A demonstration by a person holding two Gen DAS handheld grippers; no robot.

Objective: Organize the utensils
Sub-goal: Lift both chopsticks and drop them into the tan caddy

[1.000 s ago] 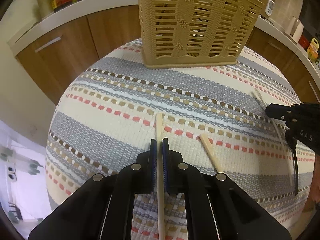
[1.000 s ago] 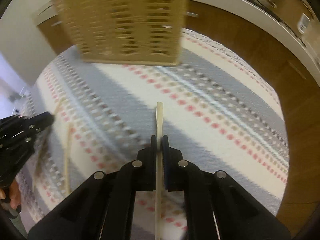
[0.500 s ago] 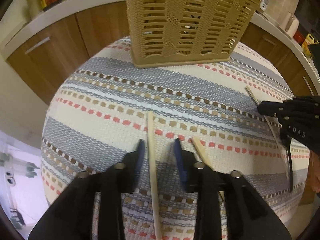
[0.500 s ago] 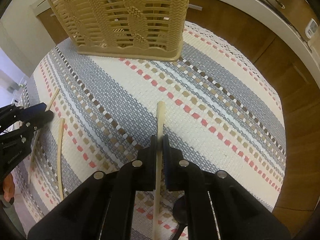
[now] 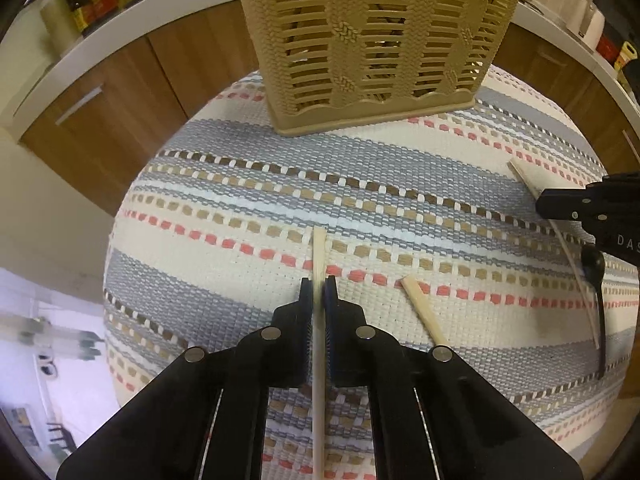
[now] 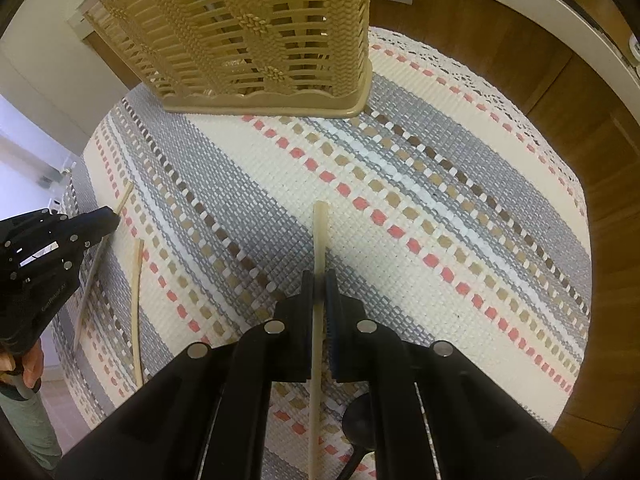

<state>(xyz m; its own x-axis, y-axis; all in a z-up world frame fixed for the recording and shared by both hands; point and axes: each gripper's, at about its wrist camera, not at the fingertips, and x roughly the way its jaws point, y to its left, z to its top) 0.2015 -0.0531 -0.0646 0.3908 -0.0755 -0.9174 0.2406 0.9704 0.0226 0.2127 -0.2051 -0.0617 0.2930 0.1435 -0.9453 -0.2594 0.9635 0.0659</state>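
My left gripper (image 5: 319,292) is shut on a pale wooden chopstick (image 5: 319,252) that sticks out ahead of its fingers above the striped cloth. My right gripper (image 6: 319,284) is shut on another chopstick (image 6: 320,232). A second loose chopstick (image 5: 424,310) lies on the cloth just right of the left gripper; it shows in the right wrist view (image 6: 137,308) too. The tan woven utensil basket (image 5: 372,40) stands at the far side of the table, also in the right wrist view (image 6: 256,36). The right gripper appears at the right edge of the left wrist view (image 5: 592,208).
A round table carries a striped woven cloth (image 5: 248,184). A black utensil (image 5: 596,300) lies near the right edge, under the right gripper. Wooden cabinets (image 5: 132,96) and a white counter ring the table. The left gripper shows at the left of the right wrist view (image 6: 48,248).
My left gripper opened around its chopstick half a second ago and has shut on it again. The basket looks closer in both views. My right gripper stayed shut on its chopstick.
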